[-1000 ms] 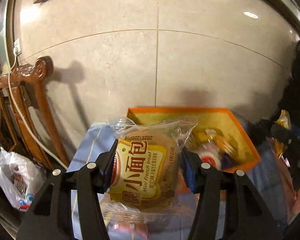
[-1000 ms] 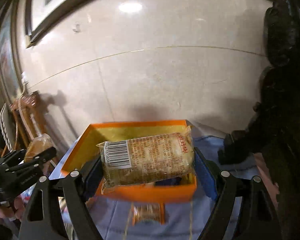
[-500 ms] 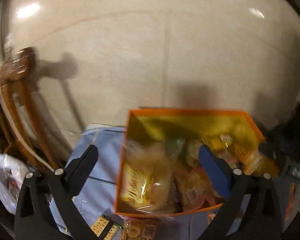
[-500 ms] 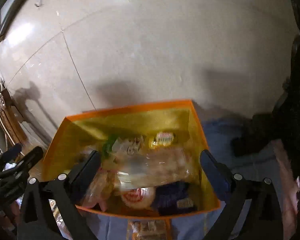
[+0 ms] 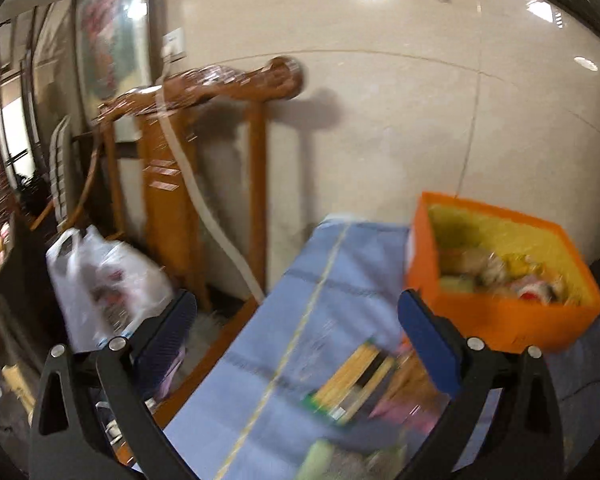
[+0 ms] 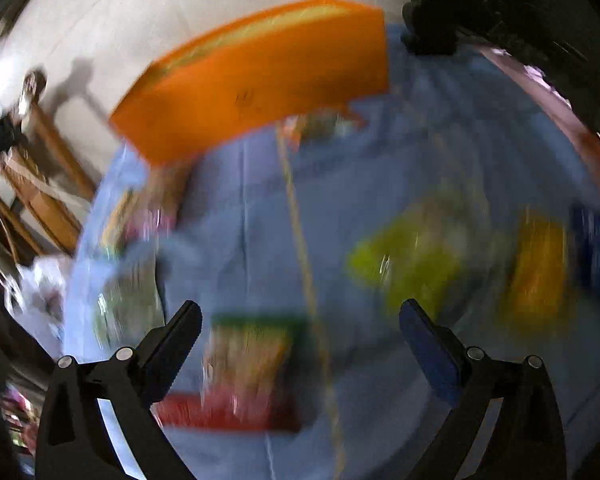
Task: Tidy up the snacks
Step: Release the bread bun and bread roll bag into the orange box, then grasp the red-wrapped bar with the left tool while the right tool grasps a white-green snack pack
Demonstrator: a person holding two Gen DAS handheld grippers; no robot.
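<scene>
An orange box [image 5: 496,316] with a yellow inside stands on the blue tablecloth [image 5: 332,264] and holds several snack packs. My left gripper [image 5: 296,320] is open and empty, to the left of the box, over a yellow-and-green snack pack [image 5: 352,384]. In the right wrist view the picture is blurred. My right gripper [image 6: 300,324] is open and empty, low over the cloth, with the orange box [image 6: 252,80] beyond it. A green-and-red pack [image 6: 248,360] lies between its fingers' line, a yellow-green pack [image 6: 404,268] and an orange pack [image 6: 536,276] to the right.
A carved wooden chair [image 5: 204,128] and a white plastic bag [image 5: 100,280] stand left of the table by the tiled wall [image 5: 380,120]. The table's left edge [image 5: 216,356] runs close to the left gripper. A dark object [image 6: 432,32] sits behind the box.
Both grippers let their snack packs go into the orange box. The left one then swung left off the box. The right one dropped toward the loose packs on the cloth.
</scene>
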